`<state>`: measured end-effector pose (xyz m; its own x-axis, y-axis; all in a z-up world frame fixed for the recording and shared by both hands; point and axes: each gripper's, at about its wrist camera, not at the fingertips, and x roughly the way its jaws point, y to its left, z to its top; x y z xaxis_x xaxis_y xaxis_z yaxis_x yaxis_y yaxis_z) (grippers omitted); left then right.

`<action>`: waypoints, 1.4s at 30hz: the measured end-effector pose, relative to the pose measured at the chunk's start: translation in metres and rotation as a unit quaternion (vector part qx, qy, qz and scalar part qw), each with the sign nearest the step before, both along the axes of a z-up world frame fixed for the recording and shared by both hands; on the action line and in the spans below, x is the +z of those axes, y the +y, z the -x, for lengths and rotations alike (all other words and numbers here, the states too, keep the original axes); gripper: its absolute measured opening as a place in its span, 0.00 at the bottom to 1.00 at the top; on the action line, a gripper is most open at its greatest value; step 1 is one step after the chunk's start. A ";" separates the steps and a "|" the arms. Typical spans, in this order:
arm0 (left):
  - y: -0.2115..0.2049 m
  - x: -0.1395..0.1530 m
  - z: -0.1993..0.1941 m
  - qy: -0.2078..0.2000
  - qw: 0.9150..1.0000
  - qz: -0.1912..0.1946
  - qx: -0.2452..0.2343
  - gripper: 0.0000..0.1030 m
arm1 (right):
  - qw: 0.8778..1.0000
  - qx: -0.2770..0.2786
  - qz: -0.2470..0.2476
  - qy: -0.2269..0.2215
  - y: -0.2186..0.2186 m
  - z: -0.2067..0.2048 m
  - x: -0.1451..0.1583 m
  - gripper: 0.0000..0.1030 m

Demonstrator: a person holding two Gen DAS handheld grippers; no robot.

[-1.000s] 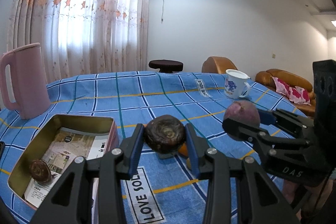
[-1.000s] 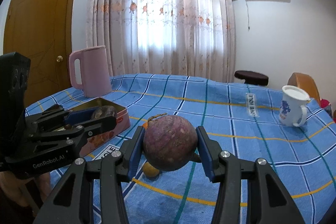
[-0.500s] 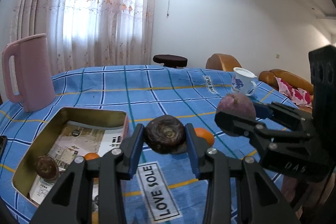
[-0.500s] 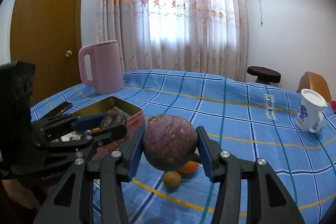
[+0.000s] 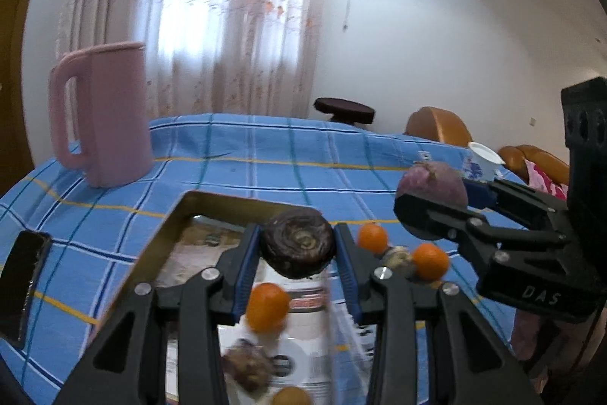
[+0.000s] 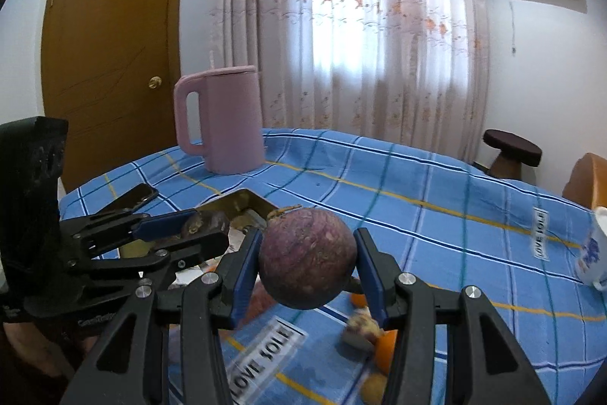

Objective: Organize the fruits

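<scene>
My left gripper point(image 5: 298, 249) is shut on a dark brown wrinkled fruit point(image 5: 298, 242) and holds it over the open gold tin point(image 5: 182, 211). The tin holds an orange point(image 5: 266, 307), a dark fruit point(image 5: 248, 367) and another orange point(image 5: 290, 396) on printed paper. My right gripper point(image 6: 307, 264) is shut on a round purple fruit point(image 6: 307, 262), held above the table just right of the tin; it also shows in the left wrist view point(image 5: 432, 186). Two oranges point(image 5: 373, 238) point(image 5: 430, 261) and a small pale fruit point(image 5: 396, 255) lie on the cloth beside the tin.
A pink jug point(image 5: 102, 116) stands behind the tin on the blue checked tablecloth point(image 5: 288, 154). A black phone point(image 5: 22, 279) lies left of the tin. A white mug point(image 5: 480, 164) stands at the far right. A stool point(image 6: 512, 148) and sofa stand beyond the table.
Both grippers have moved left with their fruits. The left one went from beside the tin to over it; the jug and tin look nearer.
</scene>
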<state>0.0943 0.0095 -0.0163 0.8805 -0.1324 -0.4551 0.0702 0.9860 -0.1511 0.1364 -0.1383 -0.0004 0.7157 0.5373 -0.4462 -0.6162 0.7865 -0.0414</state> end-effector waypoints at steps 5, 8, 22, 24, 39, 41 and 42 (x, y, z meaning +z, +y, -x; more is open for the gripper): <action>0.028 -0.007 -0.005 0.018 0.999 0.009 0.029 0.39 | 1.000 0.022 0.013 0.007 0.028 -0.008 -0.004 0.49; 0.039 -0.010 -0.008 0.029 0.999 0.008 0.039 0.39 | 0.999 0.033 0.013 0.022 0.044 -0.015 -0.009 0.49; 0.082 -0.024 -0.002 0.047 0.995 0.016 0.091 0.40 | 0.995 0.055 0.045 0.072 0.097 -0.024 -0.048 0.50; 0.082 -0.026 -0.001 0.049 0.994 0.013 0.093 0.40 | 0.994 0.058 0.044 0.076 0.098 -0.024 -0.050 0.50; 0.039 -0.005 0.020 0.008 0.998 0.013 0.058 0.87 | 0.997 -0.062 0.037 0.035 -0.012 0.015 -0.021 0.57; 0.023 -0.005 0.020 0.006 0.999 0.012 0.037 0.87 | 0.993 -0.100 0.040 0.047 -0.043 0.017 -0.026 0.57; 0.017 -0.005 0.020 0.007 1.000 0.009 0.029 0.87 | 0.991 -0.117 0.038 0.059 -0.057 0.016 -0.030 0.57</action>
<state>0.0740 0.0264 -0.0215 0.8808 -0.0895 -0.4650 0.0106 0.9855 -0.1695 0.1200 -0.1957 -0.0309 0.7577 0.3239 -0.5666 -0.4210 0.9059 -0.0451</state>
